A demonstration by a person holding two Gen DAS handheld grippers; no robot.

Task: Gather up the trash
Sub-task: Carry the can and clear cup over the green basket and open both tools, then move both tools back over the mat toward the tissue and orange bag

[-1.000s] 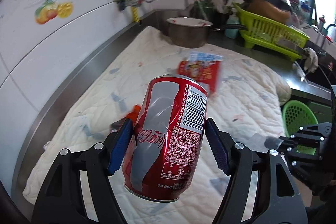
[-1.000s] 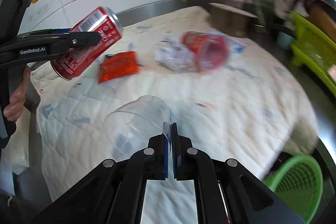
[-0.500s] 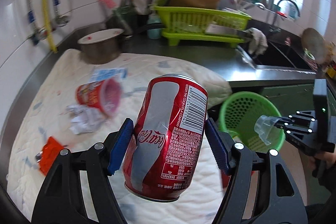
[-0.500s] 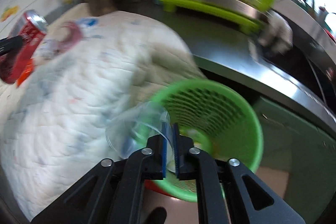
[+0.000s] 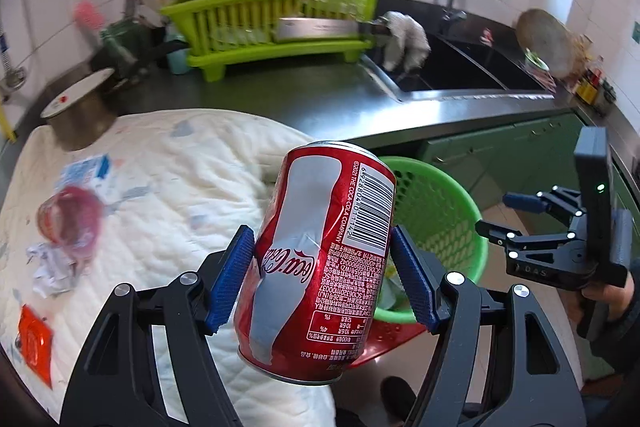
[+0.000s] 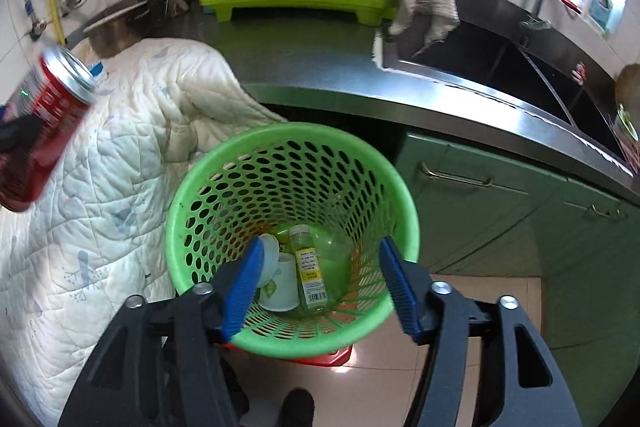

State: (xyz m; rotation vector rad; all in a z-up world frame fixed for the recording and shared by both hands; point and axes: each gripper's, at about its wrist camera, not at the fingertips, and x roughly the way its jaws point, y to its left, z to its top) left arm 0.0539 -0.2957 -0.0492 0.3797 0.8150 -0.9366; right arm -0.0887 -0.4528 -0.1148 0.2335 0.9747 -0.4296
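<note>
L tongs (image 5: 322, 279) hold a red Coke can (image 5: 320, 259) tight, up in the air near the green basket (image 6: 400, 195). R tongs (image 6: 320, 287) are wide open w/ nothing in them, right over the basket. Inside: a small bottle (image 6: 310, 267), a white cup (image 6: 280, 287) & a clear cup, hard to see. Still on the quilt (image 5: 160, 195): red cup (image 5: 70, 223), crumpled paper (image 5: 50, 267), orange wrapper (image 5: 34, 341), blue-white pack (image 5: 86, 169). So I think abt half is done.

Bottle (image 6: 310, 269), cup (image 6: 280, 289) in basket (image 6: 180, 203), right of quilt (image 6: 92, 211).
</note>
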